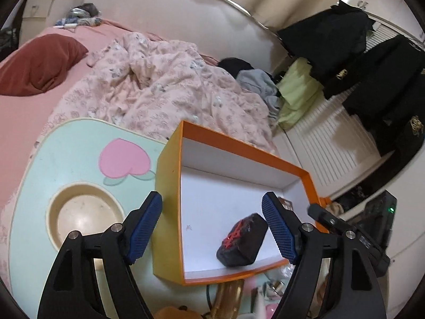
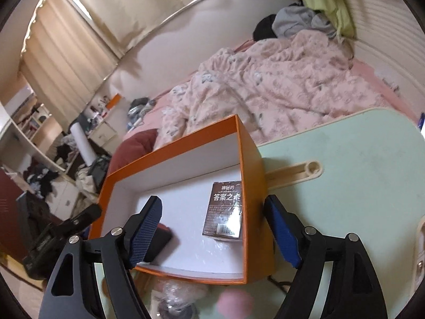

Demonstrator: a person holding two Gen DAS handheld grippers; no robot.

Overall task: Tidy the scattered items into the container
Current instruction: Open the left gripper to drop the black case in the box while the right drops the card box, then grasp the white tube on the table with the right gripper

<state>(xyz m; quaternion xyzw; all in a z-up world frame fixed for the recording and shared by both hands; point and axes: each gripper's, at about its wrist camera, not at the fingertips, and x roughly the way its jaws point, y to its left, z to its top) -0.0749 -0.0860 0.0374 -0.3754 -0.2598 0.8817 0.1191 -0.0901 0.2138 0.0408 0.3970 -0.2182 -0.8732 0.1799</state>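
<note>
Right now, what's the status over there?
Both tongs open, empty. Orange box holds black pouch, brown box. Clutter remains outside.

Bedroom. Bed (image 1: 32, 122) with pink sheet, rumpled floral duvet (image 1: 164, 87), dark red pillow (image 1: 39, 63). Beige curtains (image 2: 79, 34) over a lit window. White walls, white slatted wardrobe (image 1: 334, 143), dark clothes (image 1: 372, 61) hanging. Mint-green surface (image 1: 66, 159) in front.

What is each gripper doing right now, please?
Left gripper: open, empty, above the orange box.
Right gripper: open, empty, straddling the box's wall.
</note>
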